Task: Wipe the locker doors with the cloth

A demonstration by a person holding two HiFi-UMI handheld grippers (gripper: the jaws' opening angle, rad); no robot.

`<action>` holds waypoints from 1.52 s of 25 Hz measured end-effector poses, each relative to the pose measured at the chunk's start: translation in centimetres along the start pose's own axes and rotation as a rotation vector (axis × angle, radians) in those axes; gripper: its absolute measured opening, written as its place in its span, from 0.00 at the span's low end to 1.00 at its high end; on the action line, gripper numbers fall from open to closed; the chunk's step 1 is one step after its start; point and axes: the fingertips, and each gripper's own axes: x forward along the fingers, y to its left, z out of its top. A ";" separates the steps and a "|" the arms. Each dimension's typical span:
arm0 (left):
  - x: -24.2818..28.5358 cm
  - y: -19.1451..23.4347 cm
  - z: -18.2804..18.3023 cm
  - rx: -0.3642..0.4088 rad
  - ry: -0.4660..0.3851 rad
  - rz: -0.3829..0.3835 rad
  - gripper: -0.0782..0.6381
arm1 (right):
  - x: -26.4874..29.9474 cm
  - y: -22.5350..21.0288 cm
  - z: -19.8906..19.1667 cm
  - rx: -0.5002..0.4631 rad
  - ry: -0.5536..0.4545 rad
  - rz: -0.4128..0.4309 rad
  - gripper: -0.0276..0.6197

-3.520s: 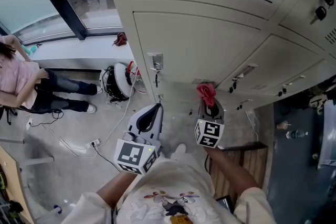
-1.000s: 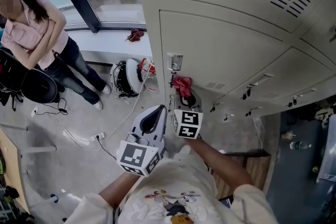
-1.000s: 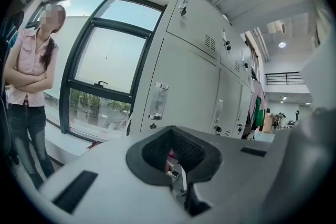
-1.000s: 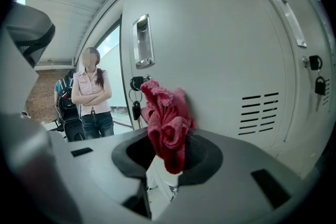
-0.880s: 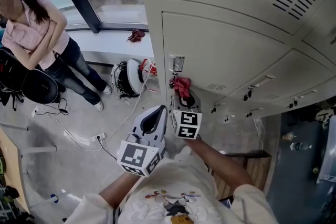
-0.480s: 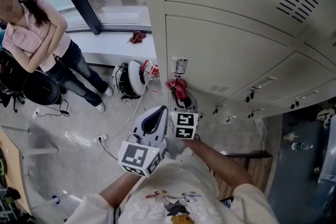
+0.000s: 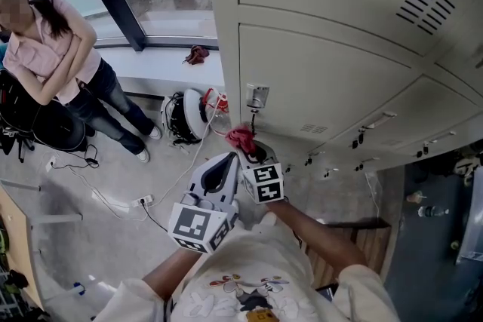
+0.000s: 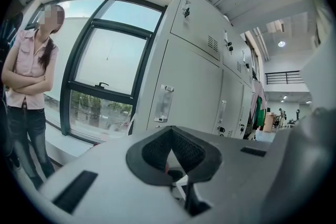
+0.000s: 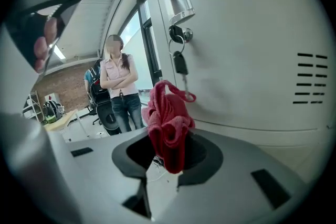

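Your right gripper [image 9: 167, 157] was clamped on the red cloth [image 9: 167, 118]. The cloth stood bunched between the jaws and projected past the fingertips as a loose wad with one loop at its top. Your left gripper [image 8: 172, 157] had its jaws together with nothing in them. In the head view it sat low, just beside the right gripper [image 7: 249, 151] and farther from the lockers.

The cloth [image 7: 240, 137] lay at the lower left corner of the locker door [image 7: 332, 79], below the lock [image 7: 256, 96] and its hanging key [image 9: 180, 64]. In the right gripper view the door face [image 9: 252, 34] ran to the right of the wad and above it. Whether the cloth touched the metal could not be determined.

Most of the unwiped panel therefore appeared to lie to the right of the cloth and upward from it. The next stroke would likely need the wad pressed against the face and drawn rightward, clear of the key. The right gripper was the nearer one for that stroke.
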 end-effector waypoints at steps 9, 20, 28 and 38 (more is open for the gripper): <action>1.1 -0.8 -0.1 -0.001 0.002 -0.027 0.12 | -6.2 -3.4 0.6 -0.005 -0.046 -0.027 0.20; 2.3 -2.9 0.4 0.019 -0.004 -0.073 0.12 | -15.3 -7.2 4.2 -0.006 -0.206 -0.087 0.20; 2.5 -3.9 0.5 0.016 -0.010 -0.084 0.12 | -21.4 -6.3 8.9 -0.046 -0.354 -0.111 0.20; 2.0 -5.1 0.2 0.024 -0.014 -0.102 0.12 | -25.4 -6.5 9.4 -0.024 -0.404 -0.183 0.20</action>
